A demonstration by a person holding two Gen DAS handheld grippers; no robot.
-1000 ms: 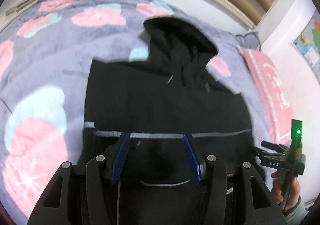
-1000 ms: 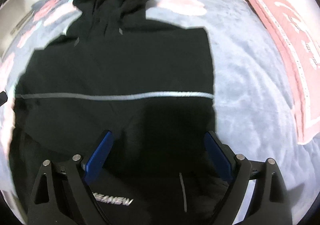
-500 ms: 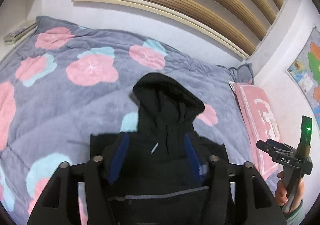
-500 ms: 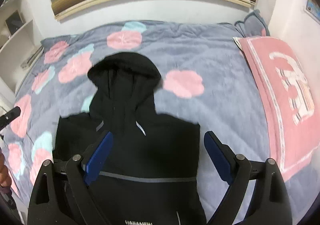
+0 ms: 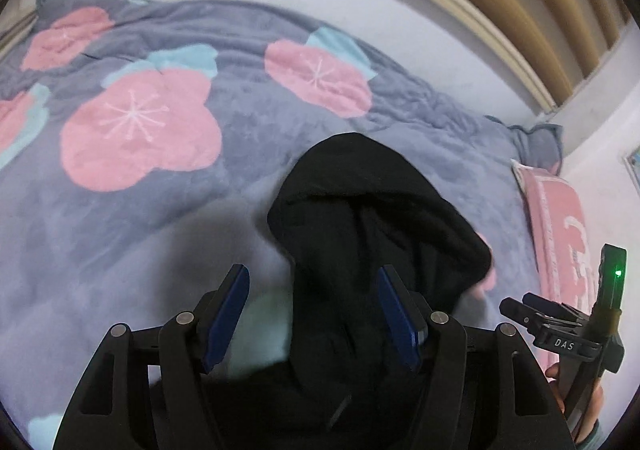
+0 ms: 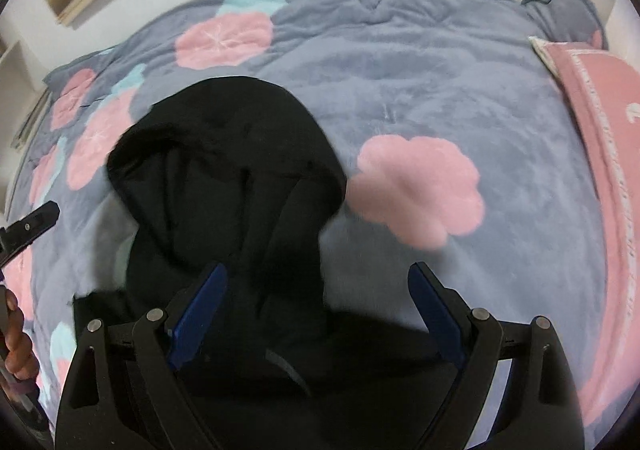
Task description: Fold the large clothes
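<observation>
Left gripper [image 5: 314, 314], seen from its own wrist camera, stands with jaws apart and nothing pinched; the hood [image 5: 372, 218] of the black hooded jacket [image 5: 360, 330] lies flat on the flowered blanket [image 5: 140, 130] just beyond the fingertips. At the right edge a hand [image 5: 580, 406] carries the other tool.

Right gripper [image 6: 318, 314], in its own view, is spread wide and empty above the jacket's collar, the hood [image 6: 224, 154] stretching away from it. The hood is not yet folded down, so that step seems to remain; the body is mostly out of sight, so its folds cannot be judged.
</observation>
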